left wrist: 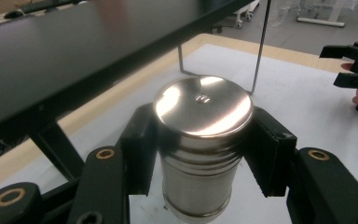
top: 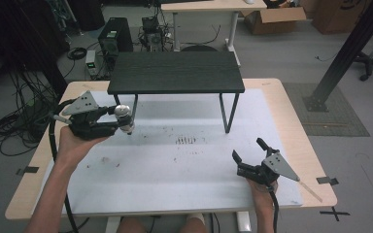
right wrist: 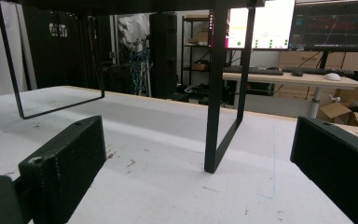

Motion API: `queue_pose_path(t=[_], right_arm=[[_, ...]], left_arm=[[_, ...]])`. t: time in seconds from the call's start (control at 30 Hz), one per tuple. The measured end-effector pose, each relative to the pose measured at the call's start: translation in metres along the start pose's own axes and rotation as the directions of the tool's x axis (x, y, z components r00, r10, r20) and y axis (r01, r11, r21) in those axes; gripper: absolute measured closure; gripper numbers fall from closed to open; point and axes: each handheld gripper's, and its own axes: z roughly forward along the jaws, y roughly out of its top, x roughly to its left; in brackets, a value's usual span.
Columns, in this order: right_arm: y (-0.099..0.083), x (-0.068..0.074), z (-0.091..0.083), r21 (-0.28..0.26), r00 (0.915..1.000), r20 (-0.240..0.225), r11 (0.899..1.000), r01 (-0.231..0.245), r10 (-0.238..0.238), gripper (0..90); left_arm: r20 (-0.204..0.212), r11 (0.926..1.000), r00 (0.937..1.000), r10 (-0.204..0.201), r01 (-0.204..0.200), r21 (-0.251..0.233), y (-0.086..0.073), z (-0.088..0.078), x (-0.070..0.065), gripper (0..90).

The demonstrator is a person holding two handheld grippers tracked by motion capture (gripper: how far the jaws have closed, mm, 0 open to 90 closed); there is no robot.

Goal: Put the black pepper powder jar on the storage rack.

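Observation:
A shiny steel canister (left wrist: 200, 140) with a flat round lid is clamped between the black jaws of my left gripper (left wrist: 200, 149), lifted off the white mat. From above, the canister (top: 123, 118) hangs beside the left leg of the black shelf (top: 175, 73), with the left gripper (top: 119, 121) shut on it. My right gripper (top: 247, 151) rests low at the right of the mat, jaws spread wide and nothing between them. In the right gripper view its two pads (right wrist: 65, 163) frame the shelf's right leg (right wrist: 223, 93) farther off.
The black shelf stands on thin metal legs over the far half of the white mat (top: 175, 165). The wooden table edge (top: 296, 145) borders the mat. A computer tower (top: 114, 36), cables and cardboard boxes (top: 272, 19) sit on the floor beyond.

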Motion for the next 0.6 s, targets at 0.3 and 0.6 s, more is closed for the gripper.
queue_pose_path(t=[0.3,0.6], right_arm=[[0.000,0.000,0.000,0.000,1.0000,0.000,1.000,0.000,0.000,3.2],[0.000,0.000,0.000,0.002,1.0000,0.000,1.000,-0.002,0.002,3.3]], left_arm=[[0.020,0.9995,0.9995,0.025,-0.025,-0.018,0.037,0.005,0.001,49.5],[0.030,0.9995,0.9991,0.029,-0.028,-0.015,0.065,0.013,0.007,49.5]])
